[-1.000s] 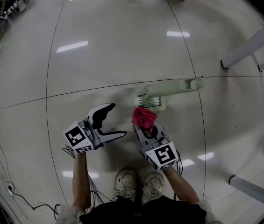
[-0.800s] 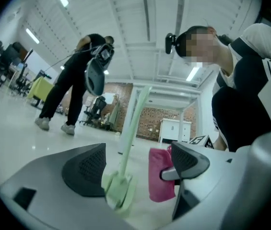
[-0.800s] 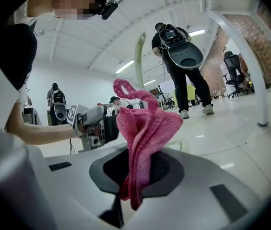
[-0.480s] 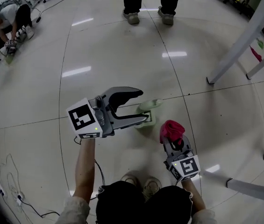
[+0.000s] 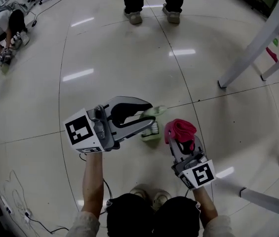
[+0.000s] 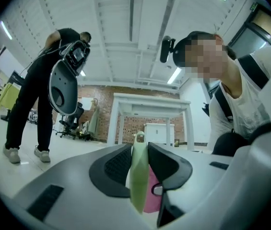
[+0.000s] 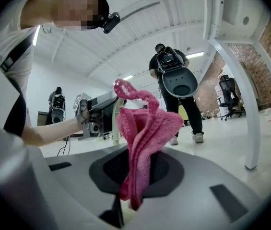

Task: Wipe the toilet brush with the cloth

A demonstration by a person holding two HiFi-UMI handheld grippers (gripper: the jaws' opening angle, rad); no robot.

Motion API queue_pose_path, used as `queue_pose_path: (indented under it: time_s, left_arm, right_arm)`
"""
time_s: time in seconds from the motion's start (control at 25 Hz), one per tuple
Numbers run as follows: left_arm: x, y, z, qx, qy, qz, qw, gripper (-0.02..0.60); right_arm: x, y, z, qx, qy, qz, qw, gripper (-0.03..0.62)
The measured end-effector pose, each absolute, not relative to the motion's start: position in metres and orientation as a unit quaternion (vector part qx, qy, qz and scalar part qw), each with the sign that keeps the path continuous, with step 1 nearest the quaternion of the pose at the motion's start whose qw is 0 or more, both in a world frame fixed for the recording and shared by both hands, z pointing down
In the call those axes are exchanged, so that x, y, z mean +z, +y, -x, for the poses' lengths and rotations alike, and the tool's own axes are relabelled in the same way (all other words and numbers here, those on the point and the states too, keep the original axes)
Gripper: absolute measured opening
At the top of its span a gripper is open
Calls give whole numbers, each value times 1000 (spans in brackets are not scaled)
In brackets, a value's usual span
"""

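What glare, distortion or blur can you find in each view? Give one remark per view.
Head view: ceiling lights glare as white streaks on the glossy floor, whose seams bow. Left gripper view: dark rounded corners; the toilet brush, close to the lens, looks soft. Right gripper view: the cloth is fairly sharp, its background curved.

My left gripper (image 5: 151, 116), open beside the brush (image 5: 151, 131) a second ago, is now closing on its handle, lifting it off the floor (image 5: 104, 48); my right gripper (image 5: 181, 143) raises the cloth (image 5: 180, 129) alongside.
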State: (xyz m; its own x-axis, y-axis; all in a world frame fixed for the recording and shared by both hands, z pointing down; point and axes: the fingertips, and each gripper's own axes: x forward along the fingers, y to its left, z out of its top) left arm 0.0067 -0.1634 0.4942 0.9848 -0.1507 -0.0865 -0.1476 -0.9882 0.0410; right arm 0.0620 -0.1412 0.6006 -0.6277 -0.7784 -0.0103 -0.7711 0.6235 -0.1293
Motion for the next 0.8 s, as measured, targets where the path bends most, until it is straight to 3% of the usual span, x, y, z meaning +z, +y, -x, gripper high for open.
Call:
queue_pose_path:
  time_s: [0.2,0.64,0.8]
  left_arm:
    - [375,-184,5,-74,-95,-991,55,115]
    - [-119,-126,28,-80,-115,-986,94,115]
    - [-249,-93,20,-97,-105,-989,30,115]
  right_arm:
    - [450,-171,-55,-60,905,420,37,31]
    - [-148,-120,-25,-84,924,310,207,31]
    - [-285,-81,-35,-10,931,257,258,31]
